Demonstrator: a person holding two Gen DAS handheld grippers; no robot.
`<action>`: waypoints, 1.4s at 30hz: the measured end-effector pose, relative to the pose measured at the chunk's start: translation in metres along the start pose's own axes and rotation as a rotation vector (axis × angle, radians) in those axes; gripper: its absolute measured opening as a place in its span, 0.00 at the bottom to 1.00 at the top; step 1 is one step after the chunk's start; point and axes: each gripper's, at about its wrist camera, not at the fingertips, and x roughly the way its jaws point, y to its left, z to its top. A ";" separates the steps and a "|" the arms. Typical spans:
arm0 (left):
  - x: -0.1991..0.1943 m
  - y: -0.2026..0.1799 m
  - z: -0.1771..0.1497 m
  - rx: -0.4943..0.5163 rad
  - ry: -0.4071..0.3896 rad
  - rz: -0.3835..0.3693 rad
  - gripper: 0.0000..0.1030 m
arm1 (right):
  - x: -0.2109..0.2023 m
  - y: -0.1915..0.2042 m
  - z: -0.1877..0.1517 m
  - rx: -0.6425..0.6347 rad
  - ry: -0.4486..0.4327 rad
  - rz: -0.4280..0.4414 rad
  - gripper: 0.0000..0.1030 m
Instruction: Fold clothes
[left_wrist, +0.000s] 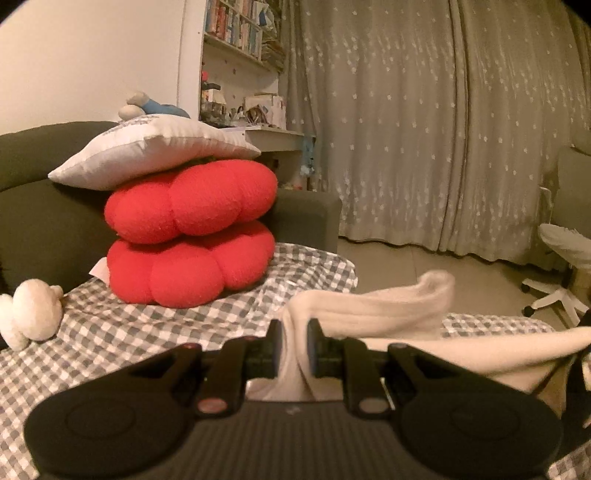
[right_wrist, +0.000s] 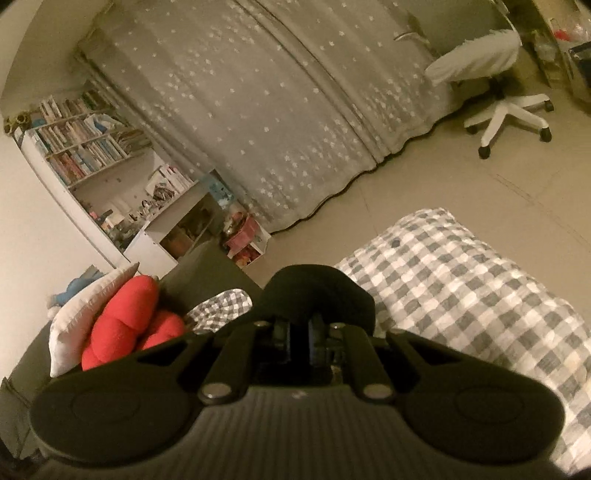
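1. Left wrist view: my left gripper (left_wrist: 295, 343) pinches a fold of the white garment (left_wrist: 388, 310), raised off the checked bedcover (left_wrist: 129, 332).
2. My right gripper (right_wrist: 297, 341) has its jaws nearly together on something dark (right_wrist: 317, 291), which I judge to be cloth.
3. Risk: thin fabric could slip free if I pull unevenly.
4. The garment's lower part is cut off; its shape is unclear.

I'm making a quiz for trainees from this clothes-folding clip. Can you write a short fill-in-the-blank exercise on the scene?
1. The left gripper is shut on a ____ garment.
2. The white pillow rests on two ____ cushions.
3. The bed cover has a ____ pattern.
4. The right gripper pinches a ____ cloth.

Missing words: white; red; checked; black
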 end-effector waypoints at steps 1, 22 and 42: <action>0.000 0.001 0.001 -0.002 -0.001 0.002 0.14 | 0.003 0.003 0.000 -0.006 0.003 -0.004 0.11; 0.093 -0.010 -0.016 0.016 0.146 -0.039 0.36 | 0.056 -0.009 -0.009 -0.062 0.137 -0.102 0.19; -0.003 0.021 -0.051 0.204 0.161 -0.415 0.79 | 0.025 -0.039 -0.008 0.138 0.223 -0.021 0.58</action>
